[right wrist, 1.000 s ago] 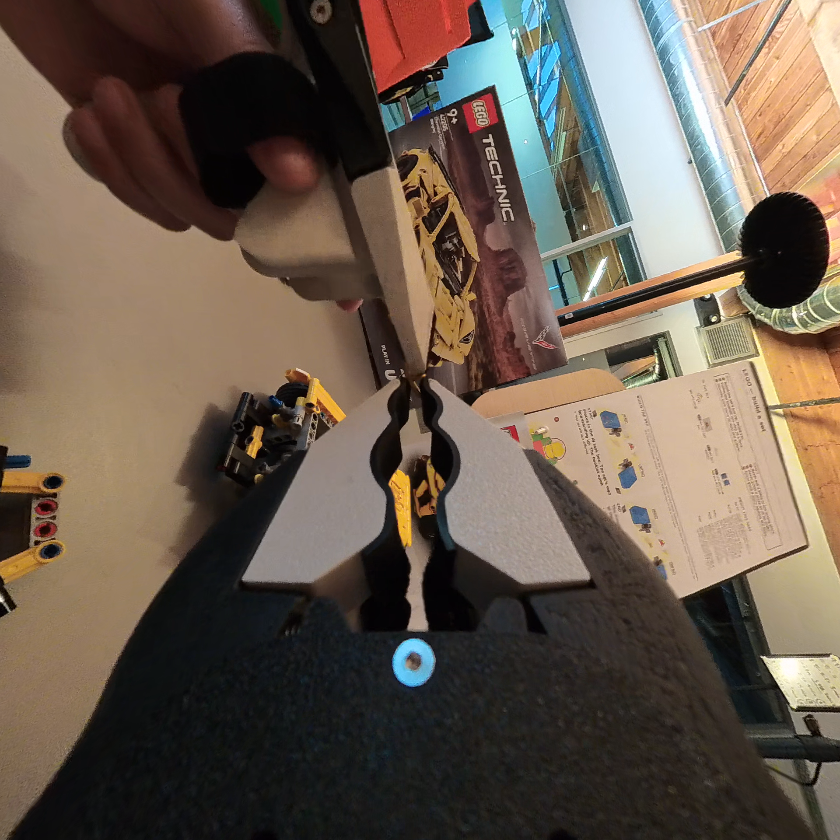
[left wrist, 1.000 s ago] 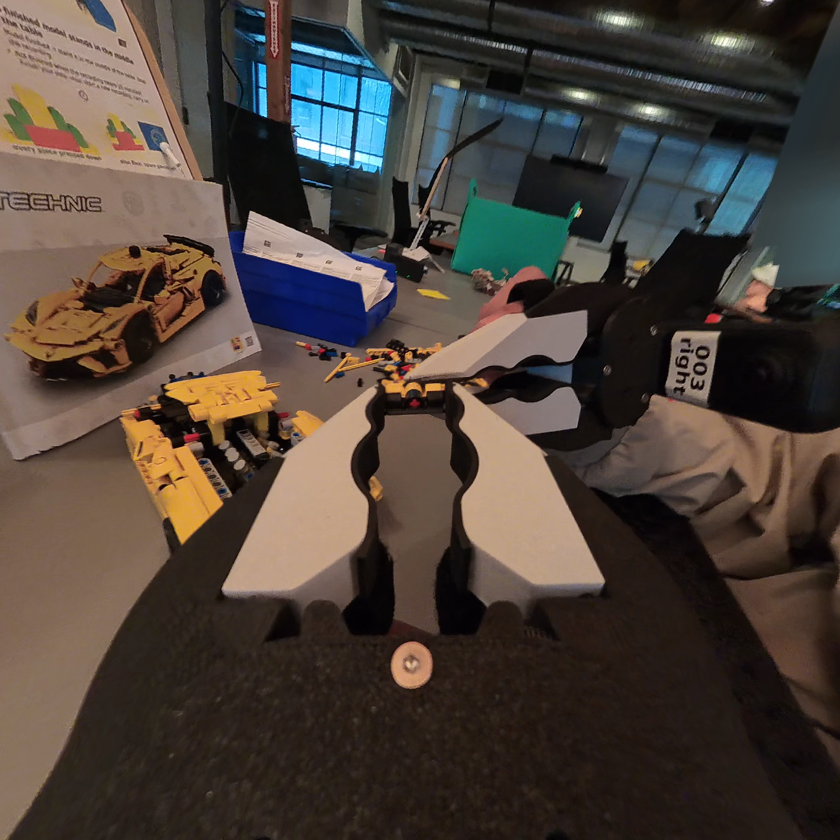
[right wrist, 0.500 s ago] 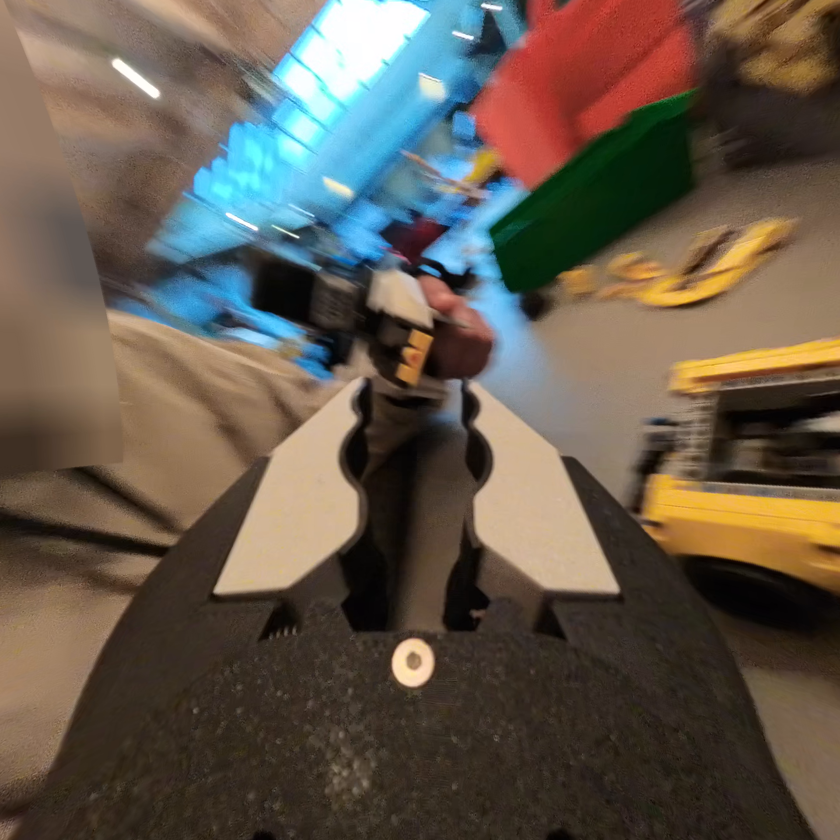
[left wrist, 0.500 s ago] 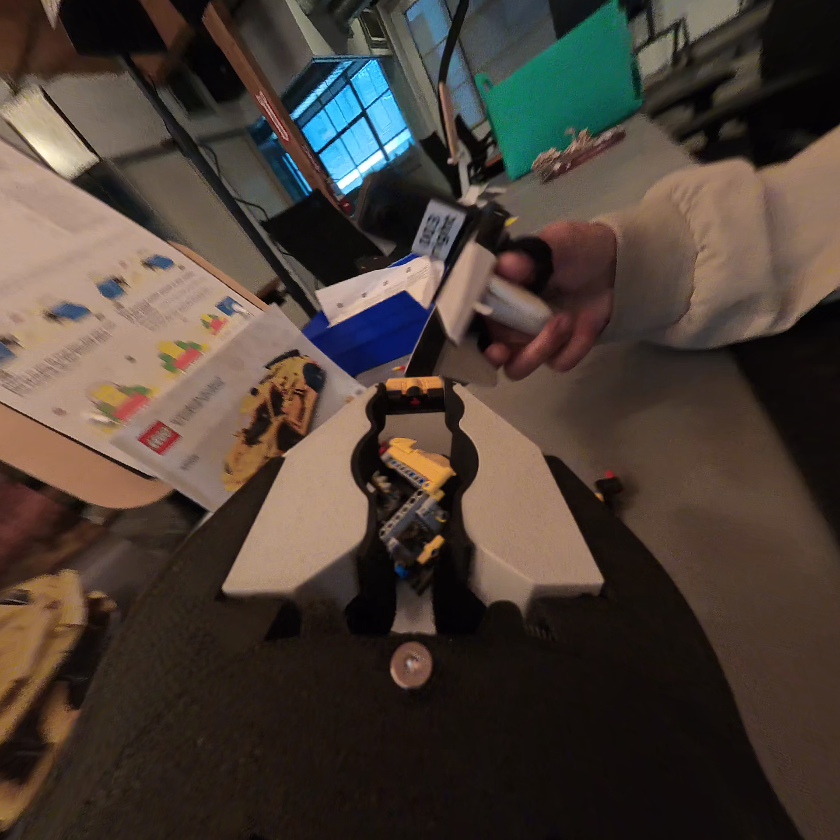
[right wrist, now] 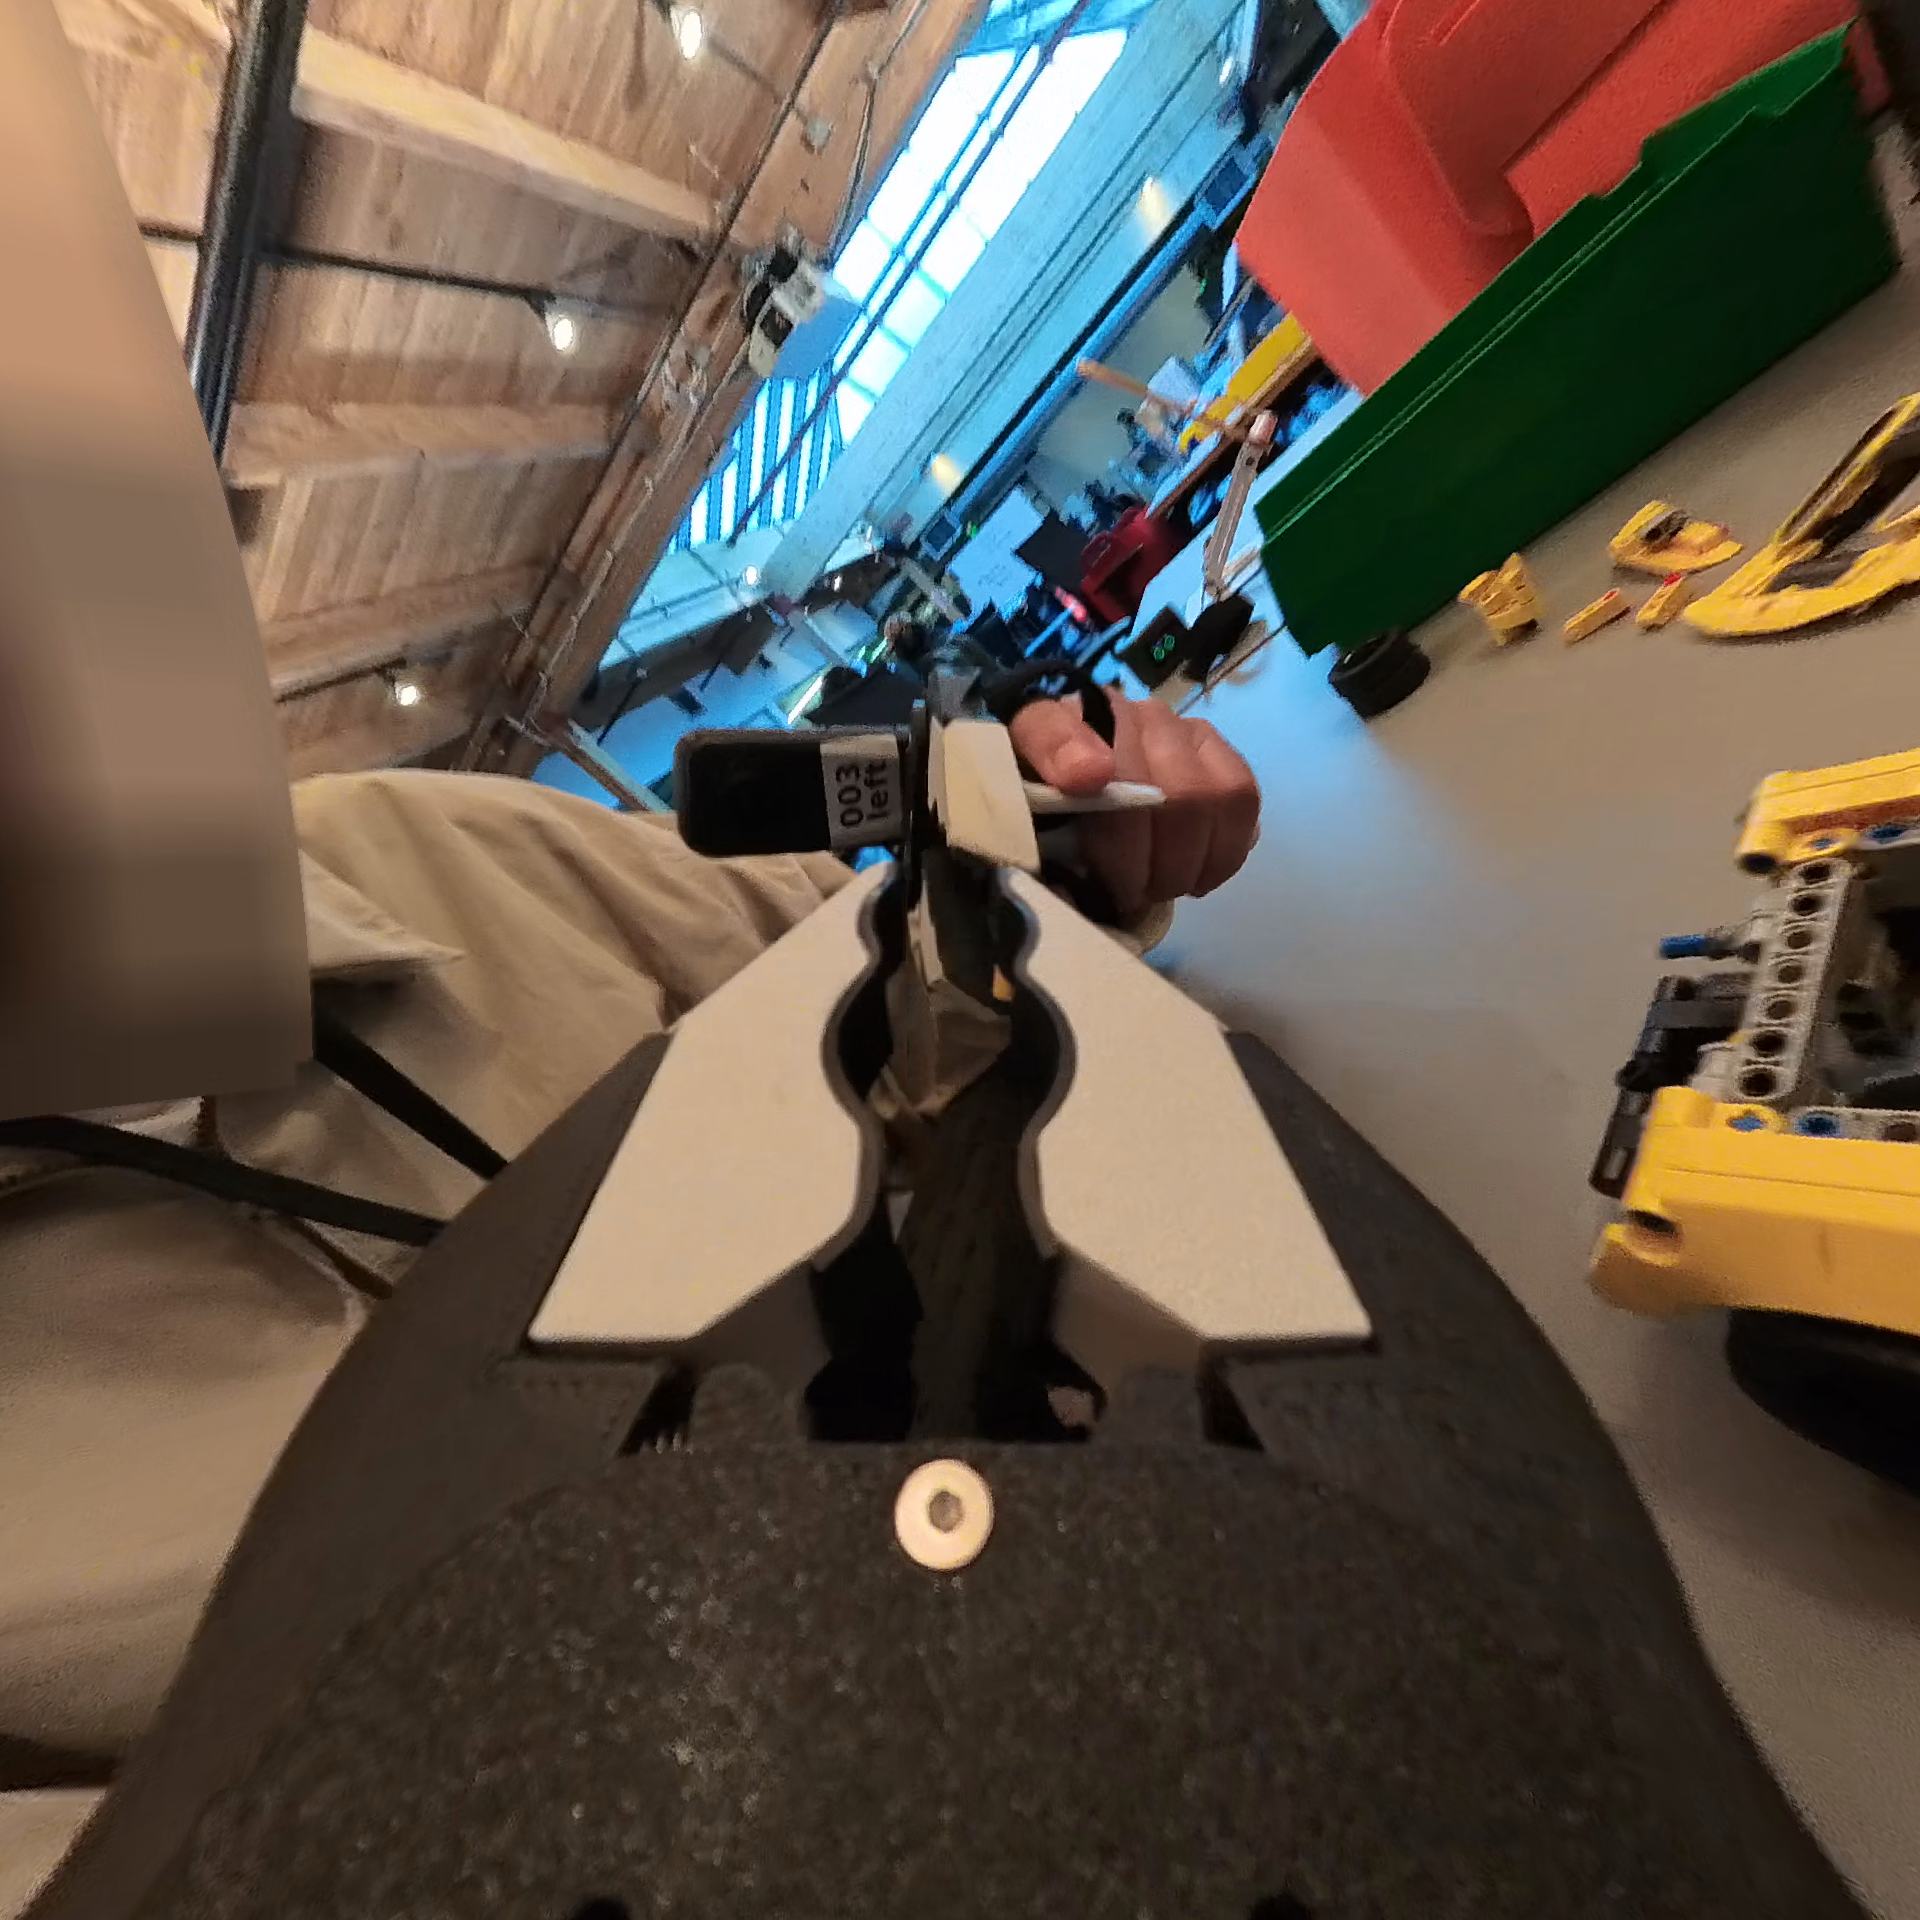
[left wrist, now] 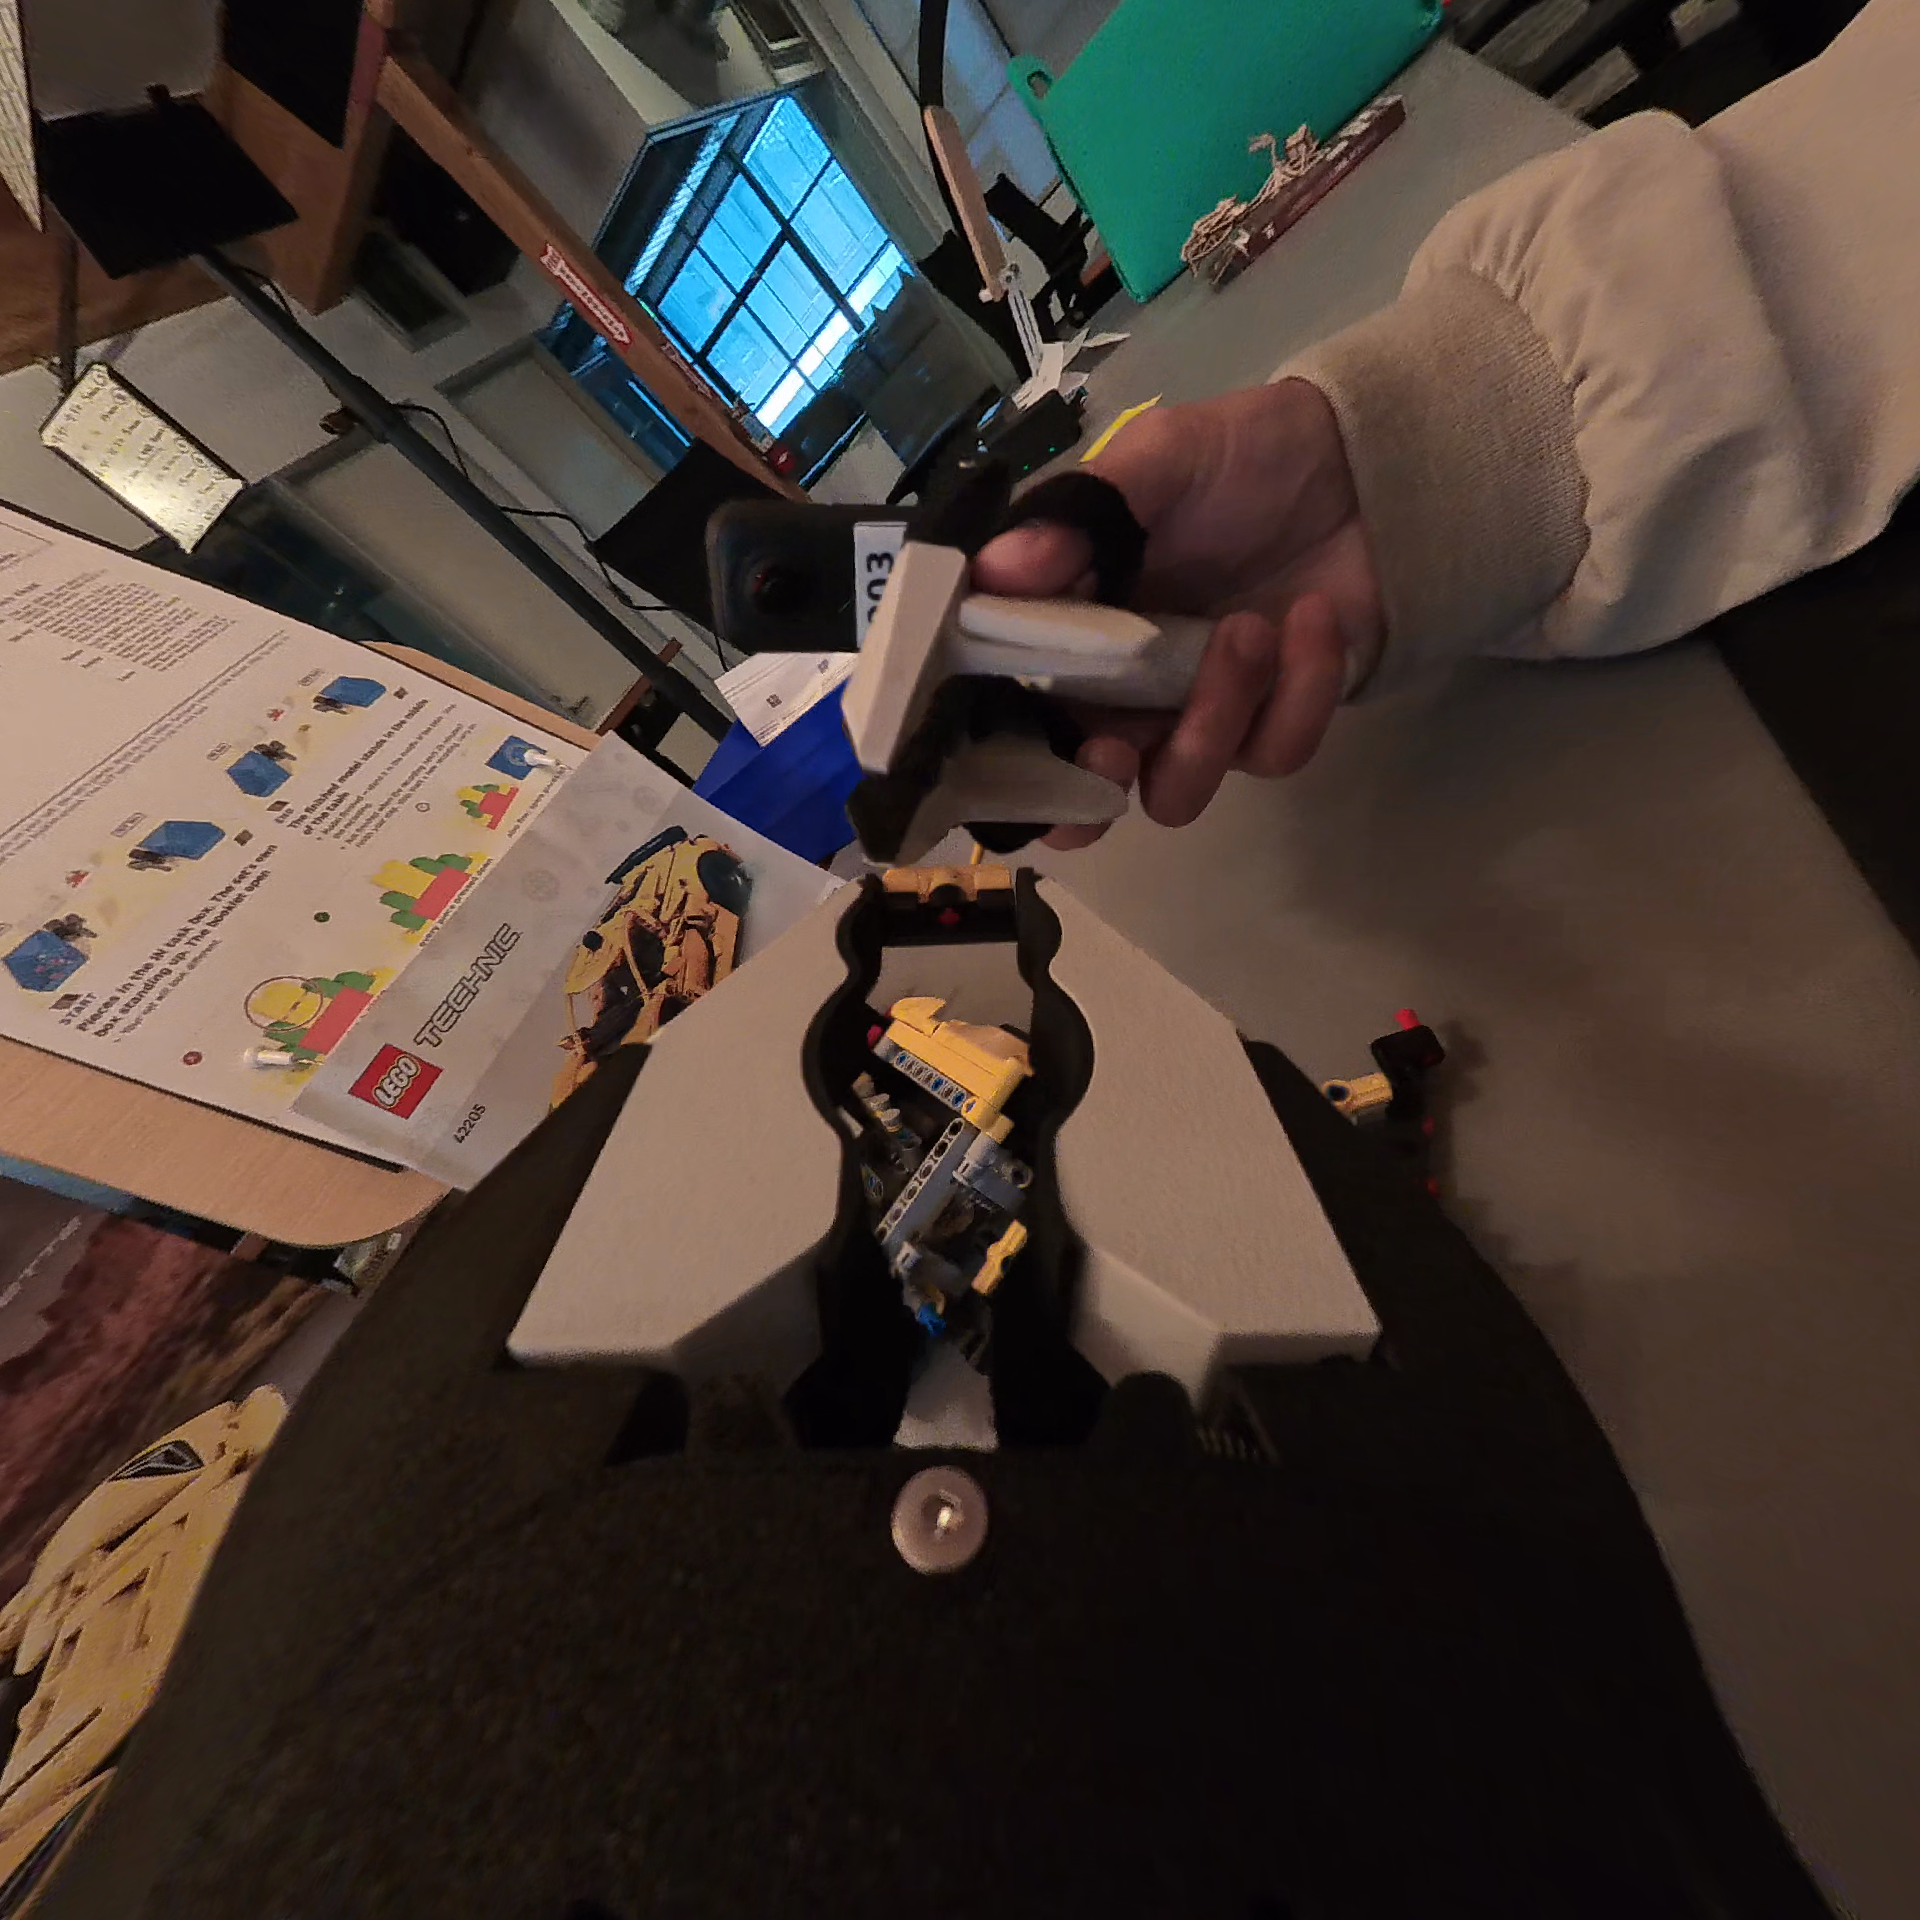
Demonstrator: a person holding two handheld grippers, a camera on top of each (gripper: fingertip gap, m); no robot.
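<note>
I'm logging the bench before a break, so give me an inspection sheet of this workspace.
Surface: grey table, parts scattered on it.
Job's things: small yellow piece; half-built yellow model on the table.
Clutter: loose yellow parts, black wheel, booklet, printed sheet, blue bin, green bin.
Tools: left tool shut on the yellow piece; right tool open, tips close above that piece, held by a hand.
Cables: black cable over beige cloth.
Surroundings: windows, wooden shelving.
</note>
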